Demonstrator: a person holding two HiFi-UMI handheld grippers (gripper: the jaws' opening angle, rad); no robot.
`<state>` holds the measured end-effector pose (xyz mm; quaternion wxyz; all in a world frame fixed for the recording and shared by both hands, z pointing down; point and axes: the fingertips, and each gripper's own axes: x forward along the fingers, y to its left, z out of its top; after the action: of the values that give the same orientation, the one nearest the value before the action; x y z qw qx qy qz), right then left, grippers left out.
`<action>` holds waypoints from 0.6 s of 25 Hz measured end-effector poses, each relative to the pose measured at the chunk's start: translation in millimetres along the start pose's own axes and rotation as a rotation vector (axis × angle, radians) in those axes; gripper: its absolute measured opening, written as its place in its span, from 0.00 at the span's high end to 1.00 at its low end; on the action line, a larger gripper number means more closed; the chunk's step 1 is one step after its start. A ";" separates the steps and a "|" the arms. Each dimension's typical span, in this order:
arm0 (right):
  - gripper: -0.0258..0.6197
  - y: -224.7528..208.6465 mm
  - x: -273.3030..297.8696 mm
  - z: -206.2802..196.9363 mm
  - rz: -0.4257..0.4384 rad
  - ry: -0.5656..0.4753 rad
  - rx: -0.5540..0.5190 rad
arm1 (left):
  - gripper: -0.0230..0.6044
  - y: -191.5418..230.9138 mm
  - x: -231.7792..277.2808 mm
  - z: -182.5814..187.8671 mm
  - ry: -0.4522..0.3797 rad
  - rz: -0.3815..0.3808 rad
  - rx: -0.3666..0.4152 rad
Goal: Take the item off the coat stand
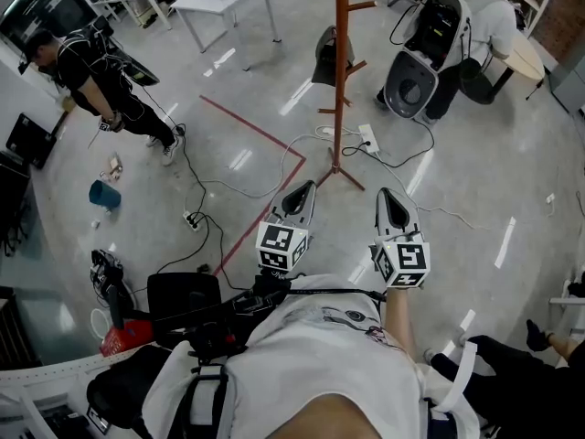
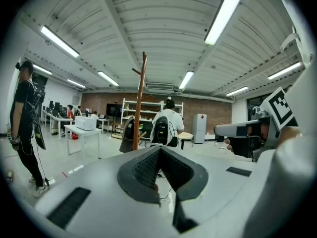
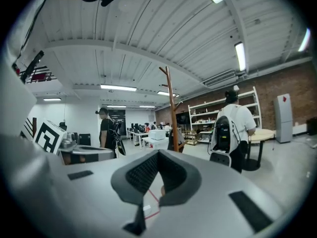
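At twelve o'clock, across open floor [image 1: 475,181], stood the coat stand [image 1: 340,80], a dark item [image 1: 326,58] hanging off its nine o'clock peg. The left gripper [image 1: 305,188] and right gripper [image 1: 388,196] pointed at it, jaws together, empty. White cables [image 1: 274,154] and a power strip [image 1: 369,138] ringed its base.

One coat stand [image 1: 341,71], far centre. One dark item [image 1: 326,55] hung on it. Two grippers near: left gripper [image 1: 309,188], right gripper [image 1: 387,194]. Two bystanders: person in black [image 1: 87,67] far left, person in white [image 1: 484,12] far right. One white table [image 1: 206,4]. One blue bucket [image 1: 103,195] left.
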<state>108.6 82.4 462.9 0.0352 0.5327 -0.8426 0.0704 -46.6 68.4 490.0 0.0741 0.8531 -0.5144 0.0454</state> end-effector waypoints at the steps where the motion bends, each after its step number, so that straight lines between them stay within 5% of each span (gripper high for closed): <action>1: 0.96 -0.4 -0.6 -0.1 0.003 -0.003 0.003 | 0.96 -0.9 0.4 -0.2 0.000 0.002 0.001; 15: 0.96 -18.8 -6.9 -24.7 0.077 0.040 0.037 | 0.96 -20.2 10.2 -27.6 0.039 0.069 -0.027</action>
<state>128.2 84.5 487.9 0.0396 0.4989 -0.8602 0.0980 -23.9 73.5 517.1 0.0940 0.8328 -0.5424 0.0577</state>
